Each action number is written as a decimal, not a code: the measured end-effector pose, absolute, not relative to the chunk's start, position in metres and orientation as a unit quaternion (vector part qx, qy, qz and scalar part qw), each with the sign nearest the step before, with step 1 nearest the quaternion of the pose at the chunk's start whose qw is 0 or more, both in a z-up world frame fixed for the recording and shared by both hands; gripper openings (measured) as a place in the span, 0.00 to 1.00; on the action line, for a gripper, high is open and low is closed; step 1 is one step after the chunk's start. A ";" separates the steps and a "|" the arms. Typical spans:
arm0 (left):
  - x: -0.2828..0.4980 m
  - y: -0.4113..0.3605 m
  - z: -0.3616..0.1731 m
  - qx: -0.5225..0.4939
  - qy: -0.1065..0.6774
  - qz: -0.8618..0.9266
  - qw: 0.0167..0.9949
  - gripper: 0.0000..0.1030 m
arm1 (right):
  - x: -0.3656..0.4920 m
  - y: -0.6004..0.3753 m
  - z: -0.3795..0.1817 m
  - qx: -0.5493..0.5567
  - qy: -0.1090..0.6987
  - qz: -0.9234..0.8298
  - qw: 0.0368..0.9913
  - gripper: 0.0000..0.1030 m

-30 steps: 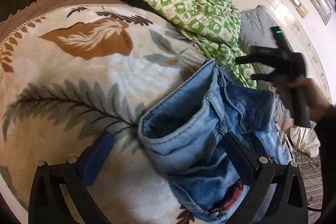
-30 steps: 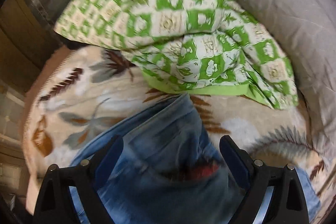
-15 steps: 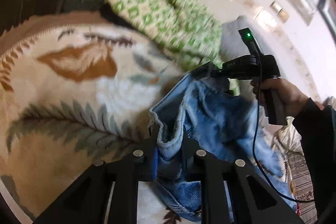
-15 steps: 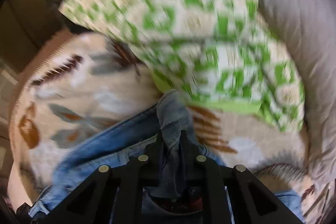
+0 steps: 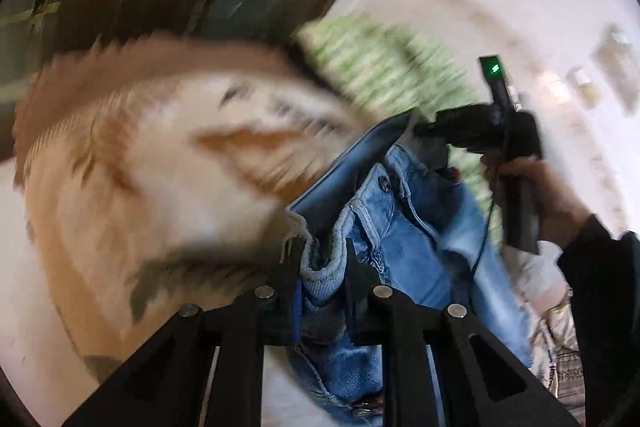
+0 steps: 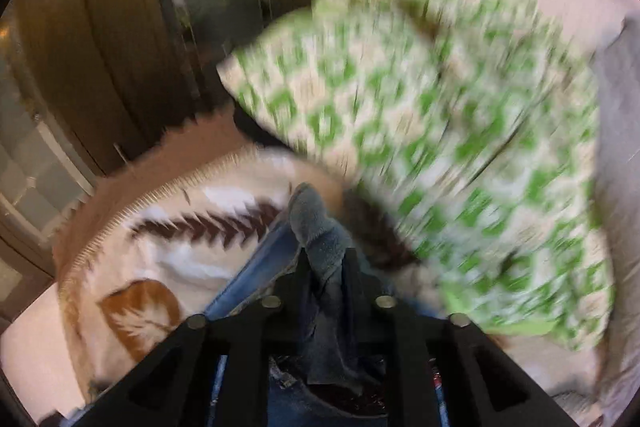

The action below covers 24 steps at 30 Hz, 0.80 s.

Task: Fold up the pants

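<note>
- Pants point(image 5: 416, 227) waistband now lifted off the blanket point(image 5: 132, 187), stretched between both grippers.
- Left gripper point(image 5: 322, 259): previously wide, now clamped on denim between its fingers, easing slightly.
- Right gripper point(image 6: 326, 267): likewise.

Green quilt point(image 6: 420, 147) blocks far side; blanket point(image 5: 132, 195) left open.

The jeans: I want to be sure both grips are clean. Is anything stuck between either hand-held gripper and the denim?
Nothing visible is. The left hand-held gripper pinches a fold of the jeans directly, and the right hand-held gripper clamps another bunch of denim. The green quilt lies beyond, clear of both grips.
</note>
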<state>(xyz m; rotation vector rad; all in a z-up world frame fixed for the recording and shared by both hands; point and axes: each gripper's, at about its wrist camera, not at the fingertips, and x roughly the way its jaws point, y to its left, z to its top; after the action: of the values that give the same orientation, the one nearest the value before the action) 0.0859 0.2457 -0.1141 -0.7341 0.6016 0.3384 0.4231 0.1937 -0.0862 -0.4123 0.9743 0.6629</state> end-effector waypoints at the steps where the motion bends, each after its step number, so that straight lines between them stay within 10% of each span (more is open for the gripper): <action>1: 0.086 0.248 -0.117 -0.352 0.298 0.182 0.868 0.37 | 0.425 0.194 -0.095 -0.193 0.464 0.296 0.812 0.33; 3: 0.075 0.255 -0.113 -0.359 0.280 0.226 0.861 0.83 | 0.428 0.187 -0.098 -0.178 0.461 0.283 0.822 0.41; 4: 0.064 0.257 -0.107 -0.369 0.242 0.239 0.865 0.95 | 0.429 0.179 -0.090 -0.162 0.454 0.284 0.829 0.64; 24: 0.132 0.113 -0.023 -0.159 0.266 -0.008 0.951 0.99 | 0.275 -0.184 0.062 -0.118 0.384 0.119 0.908 0.82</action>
<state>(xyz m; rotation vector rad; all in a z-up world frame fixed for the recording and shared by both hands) 0.1317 0.1134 -0.0228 -0.3232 0.5419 -0.0153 0.2752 -0.1844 0.0619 -0.2430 0.7930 0.2460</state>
